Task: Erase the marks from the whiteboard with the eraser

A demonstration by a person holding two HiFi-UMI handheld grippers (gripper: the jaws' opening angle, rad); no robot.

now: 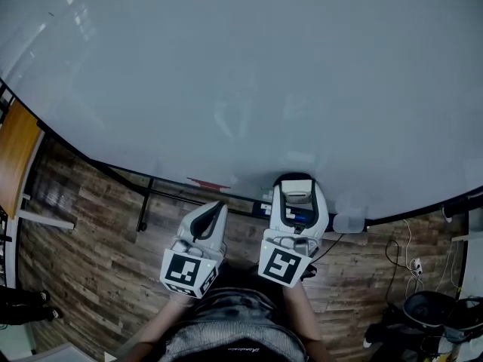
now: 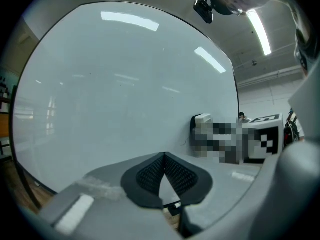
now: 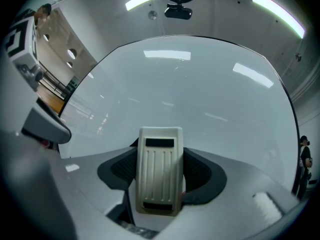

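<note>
Clamped upright between the right gripper (image 3: 160,184) jaws: eraser (image 3: 160,154), long axis along the jaws, aimed at the whiteboard (image 1: 249,74) straight ahead and close. Beside it, left gripper (image 2: 164,158) pinched together on nothing, about as near. Likely falls to the right; no marks discernible on the board.

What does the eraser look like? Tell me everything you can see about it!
The eraser is a cream-white block that looks like plastic, with rounded corners. Its back has long ridges running lengthwise and a dark slot at each end. It stands upright, clamped on both sides between the dark pads of the right gripper, in front of the whiteboard. Its wiping side faces away and is hidden, and I cannot tell whether it touches the whiteboard.
</note>
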